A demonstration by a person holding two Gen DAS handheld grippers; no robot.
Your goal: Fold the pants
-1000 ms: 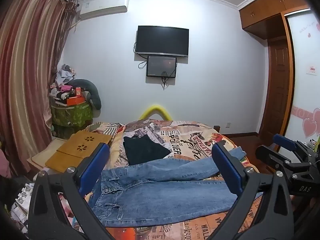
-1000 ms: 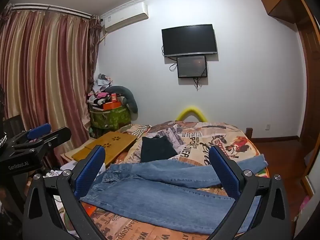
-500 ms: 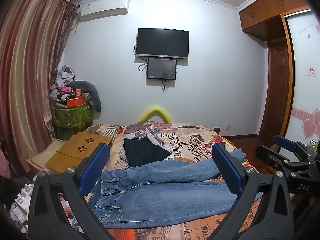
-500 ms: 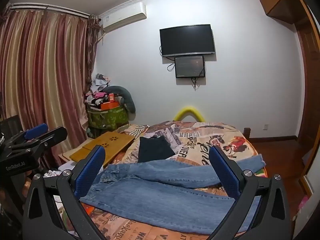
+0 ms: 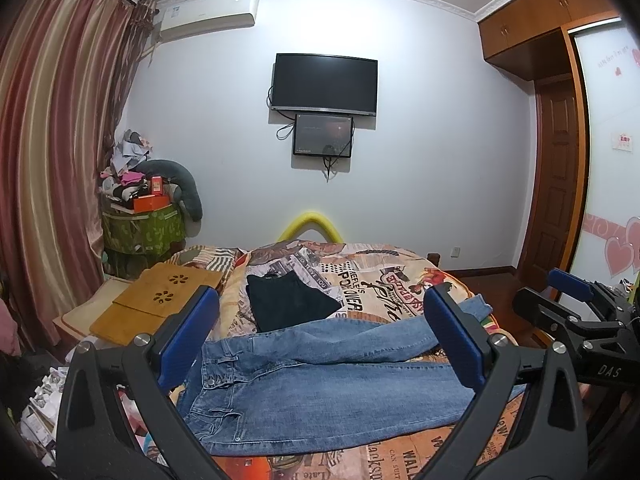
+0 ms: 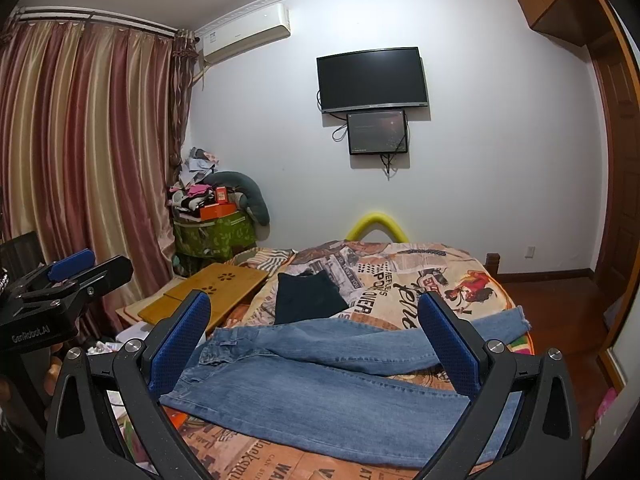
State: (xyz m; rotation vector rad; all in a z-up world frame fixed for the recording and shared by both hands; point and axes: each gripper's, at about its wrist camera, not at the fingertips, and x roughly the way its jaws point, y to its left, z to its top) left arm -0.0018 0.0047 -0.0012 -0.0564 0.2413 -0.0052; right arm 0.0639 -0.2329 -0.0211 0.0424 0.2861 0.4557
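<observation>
Blue jeans (image 5: 320, 384) lie flat across the near end of the bed, waist to the left, both legs running right, the far leg angled up to the bed's right edge. They show the same way in the right wrist view as blue jeans (image 6: 320, 384). My left gripper (image 5: 320, 340) hangs open above them, nothing between its blue pads. My right gripper (image 6: 316, 336) is also open and holds nothing. Each gripper appears at the edge of the other's view: right gripper (image 5: 576, 304), left gripper (image 6: 64, 280).
A folded black garment (image 5: 288, 300) lies further up the printed bedspread (image 5: 380, 280). A wooden lap desk (image 5: 156, 300) sits left of the bed, with a green bin piled with clutter (image 5: 140, 228) behind it. Curtains hang left, a wooden door (image 5: 560, 176) stands right.
Both views have tilted up and drawn back a little, so the jeans sit slightly lower in the frames. The jeans have not moved and both grippers stay open.
</observation>
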